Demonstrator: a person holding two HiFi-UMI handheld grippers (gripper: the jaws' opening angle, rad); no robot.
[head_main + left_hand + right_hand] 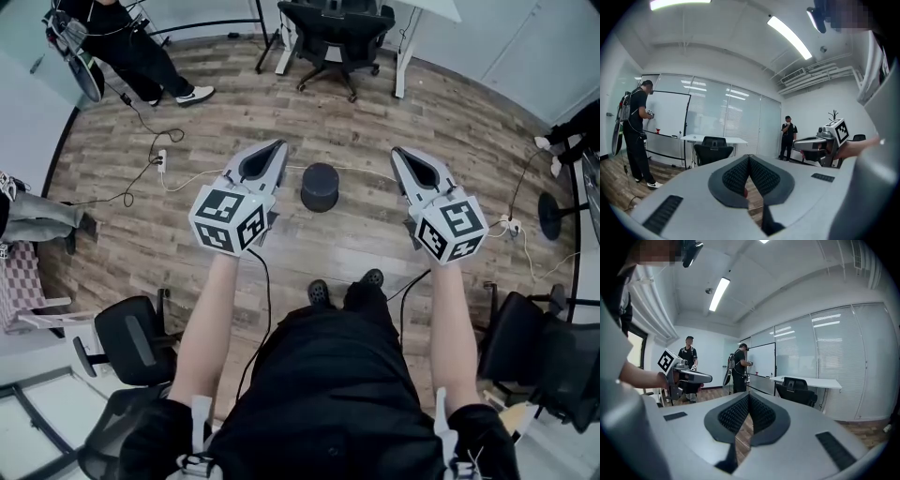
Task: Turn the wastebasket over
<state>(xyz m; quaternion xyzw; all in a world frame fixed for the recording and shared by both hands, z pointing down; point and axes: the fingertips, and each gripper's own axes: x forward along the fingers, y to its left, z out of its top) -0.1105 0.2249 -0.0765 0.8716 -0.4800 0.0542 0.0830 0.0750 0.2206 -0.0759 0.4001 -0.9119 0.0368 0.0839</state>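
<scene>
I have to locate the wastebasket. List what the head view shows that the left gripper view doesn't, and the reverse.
Head view only: the wastebasket, on the floor between the left gripper and the right gripper.
Left gripper view only: the whiteboard, the ceiling lights and a person standing by the far wall.
Both: the two grippers, each shut with nothing between its jaws, and the black chair at the white desk.

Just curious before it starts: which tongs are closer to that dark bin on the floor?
Left. The left tongs sit just left of the wastebasket; the right tongs are farther off on its right.
</scene>
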